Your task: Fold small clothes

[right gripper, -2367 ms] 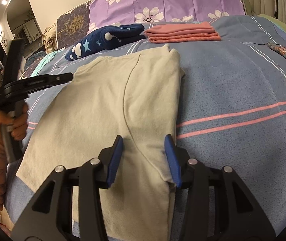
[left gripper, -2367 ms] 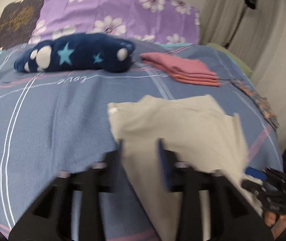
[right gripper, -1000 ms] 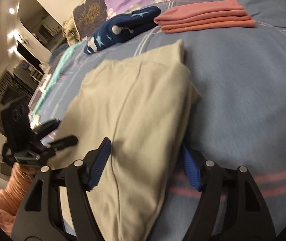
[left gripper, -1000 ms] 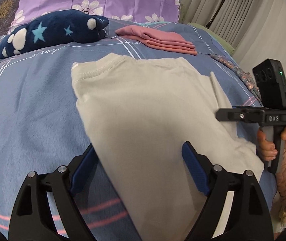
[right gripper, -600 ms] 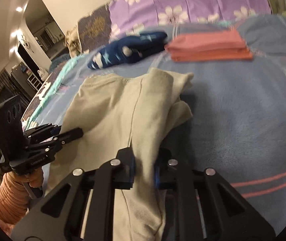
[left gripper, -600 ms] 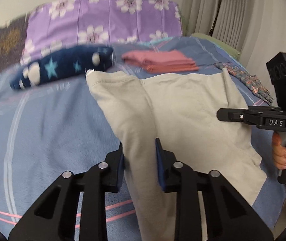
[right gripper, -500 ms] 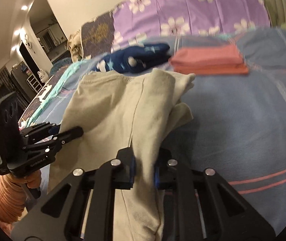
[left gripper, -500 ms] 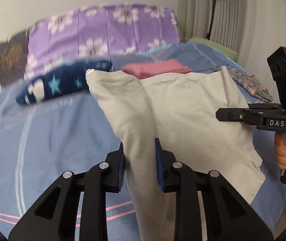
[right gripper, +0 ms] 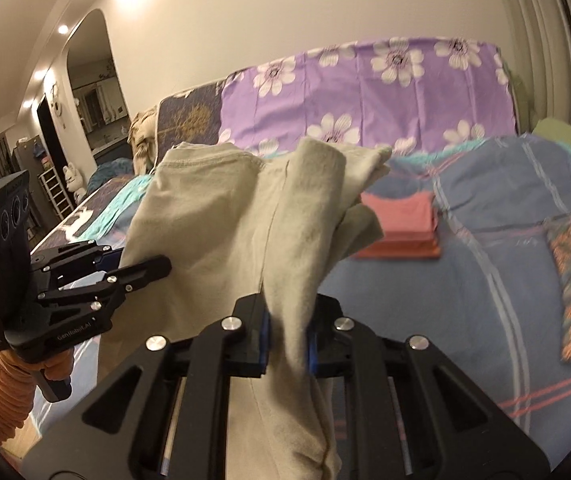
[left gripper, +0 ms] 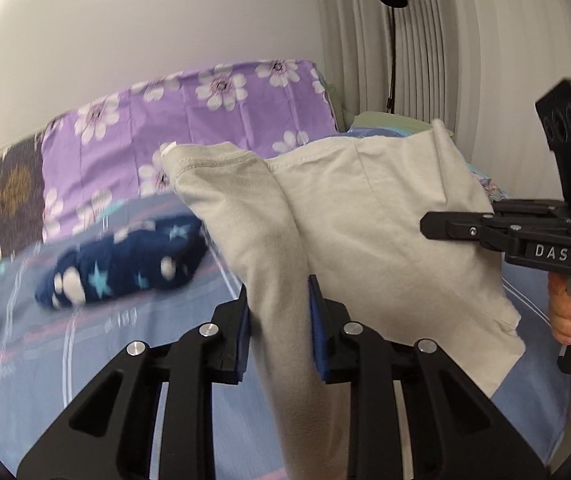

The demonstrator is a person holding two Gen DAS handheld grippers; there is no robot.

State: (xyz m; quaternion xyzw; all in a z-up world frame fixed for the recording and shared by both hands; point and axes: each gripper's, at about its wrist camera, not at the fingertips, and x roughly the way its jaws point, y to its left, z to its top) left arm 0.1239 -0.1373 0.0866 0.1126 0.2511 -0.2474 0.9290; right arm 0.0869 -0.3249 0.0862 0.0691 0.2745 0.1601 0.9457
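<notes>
Two grips: both grippers hold one beige garment (left gripper: 365, 216) up off the blue bedspread (left gripper: 97, 344).

Left wrist view, jaws: the left gripper (left gripper: 279, 312) has its blue pads pressed on a bunched fold of the cloth.
Left wrist view, garment from the jaws: it runs up and ahead out of the pads, then spreads to the right as a slack sheet toward the right gripper (left gripper: 433, 226), seen side-on in a hand (left gripper: 569, 308).
Left wrist view, look: plain beige knit, stitched hem along the top edge, soft creases; a loose tail hangs below the pads.

Right wrist view, jaws: the right gripper (right gripper: 287, 336) is clamped tight on a thick gathered edge.
Right wrist view, garment from the jaws: cloth rises ahead, then stretches left to the left gripper (right gripper: 161, 266).
Right wrist view, long axis: it seems to run gripper to gripper, across the bed.
Right wrist view, beyond: a folded pink stack (right gripper: 401, 228) lies ahead and right.

Judgement: neither hand is nearer; the fold likely turns on carrying the held edge forward.
</notes>
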